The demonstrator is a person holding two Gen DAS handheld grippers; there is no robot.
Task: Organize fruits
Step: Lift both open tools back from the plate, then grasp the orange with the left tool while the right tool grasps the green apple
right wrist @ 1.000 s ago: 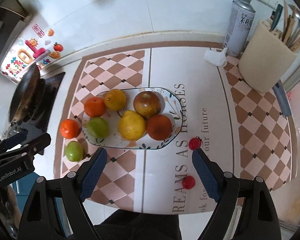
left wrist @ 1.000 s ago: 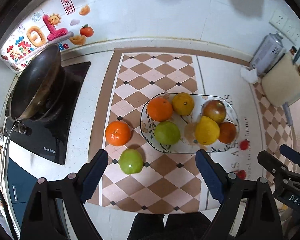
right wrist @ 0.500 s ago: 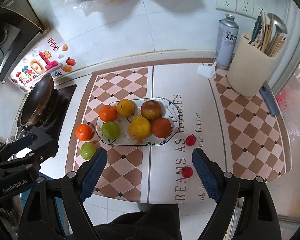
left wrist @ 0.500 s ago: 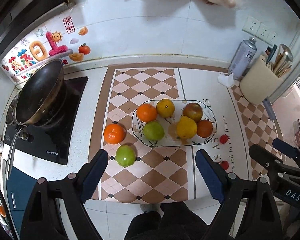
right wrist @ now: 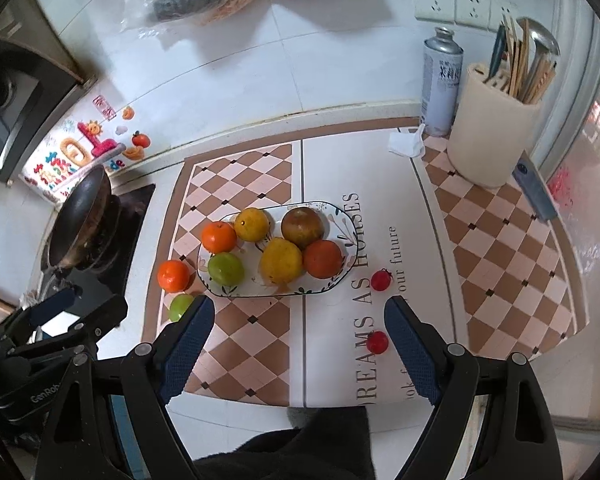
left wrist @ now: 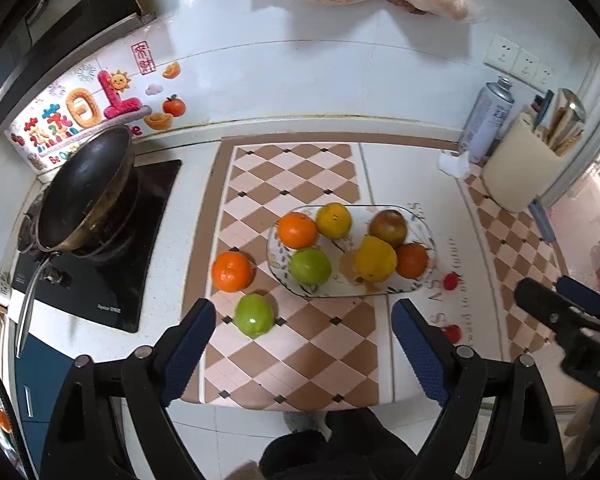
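A patterned oval plate (left wrist: pixel 418 285) (right wrist: pixel 342 277) on the checked mat holds several fruits: oranges, a green one, a yellow one, a brownish one. Left of the plate lie a loose orange (left wrist: pixel 232 271) (right wrist: pixel 173 275) and a green fruit (left wrist: pixel 254 315) (right wrist: pixel 180 307). Two small red fruits (left wrist: pixel 450 281) (right wrist: pixel 381 280) lie right of the plate, the nearer one (right wrist: pixel 377 342) by the mat's lettering. My left gripper (left wrist: pixel 304 340) is open and empty, high above the counter's front edge. My right gripper (right wrist: pixel 300 334) is open and empty, at a similar height.
A black wok (left wrist: pixel 86 192) sits on the hob at the left. A spray can (right wrist: pixel 442 84), a cream utensil holder (right wrist: pixel 494 140) and a crumpled tissue (right wrist: pixel 408 144) stand at the back right. A knife (right wrist: pixel 536 192) lies at the right edge. Bags hang on the wall.
Both grippers have pulled back and up from the counter, so the plate and fruits look smaller and more wall shows. The fruits have not moved. Both grippers stay open.
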